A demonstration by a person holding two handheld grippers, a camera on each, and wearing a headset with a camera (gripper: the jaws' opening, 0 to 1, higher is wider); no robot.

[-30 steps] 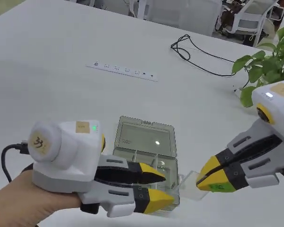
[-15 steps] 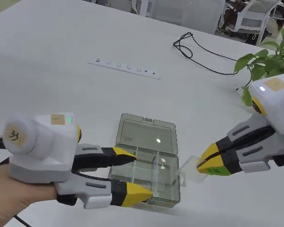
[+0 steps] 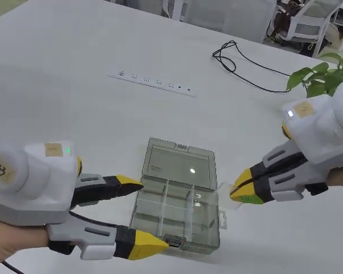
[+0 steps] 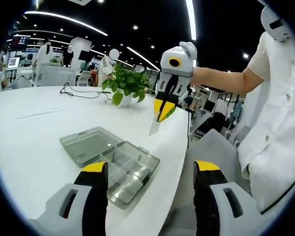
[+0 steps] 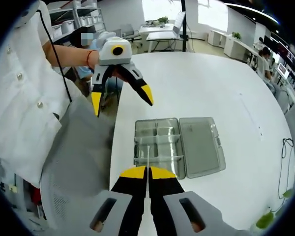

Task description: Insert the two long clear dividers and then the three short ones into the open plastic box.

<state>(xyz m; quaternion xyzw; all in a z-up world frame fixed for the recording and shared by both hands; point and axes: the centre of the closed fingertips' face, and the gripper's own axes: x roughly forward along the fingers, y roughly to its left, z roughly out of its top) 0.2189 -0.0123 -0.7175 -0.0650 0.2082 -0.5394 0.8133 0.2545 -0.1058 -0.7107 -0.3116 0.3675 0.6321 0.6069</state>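
The open clear plastic box point(image 3: 160, 220) lies on the white table with its lid point(image 3: 180, 162) folded flat behind it. Clear dividers stand inside it, splitting it into compartments. My left gripper point(image 3: 143, 214) is open wide at the box's left side, empty. Beside the box's right rim my right gripper point(image 3: 240, 191) is shut on a short clear divider point(image 3: 228, 200), a little above the table. In the left gripper view, the right gripper point(image 4: 162, 105) hangs over the box point(image 4: 123, 164) with the divider point(image 4: 154, 129) pointing down. The right gripper view looks down its shut jaws onto the box point(image 5: 157, 142) and the left gripper point(image 5: 120, 93).
A white power strip point(image 3: 154, 83) lies further back on the table, and a black cable point(image 3: 246, 57) curls at the back right. A potted plant point(image 3: 326, 80) stands at the right edge. Office chairs stand beyond the table.
My left gripper has opened wider and drawn back left, off the box. The right gripper has carried the divider slightly up and in toward the box's right rim.
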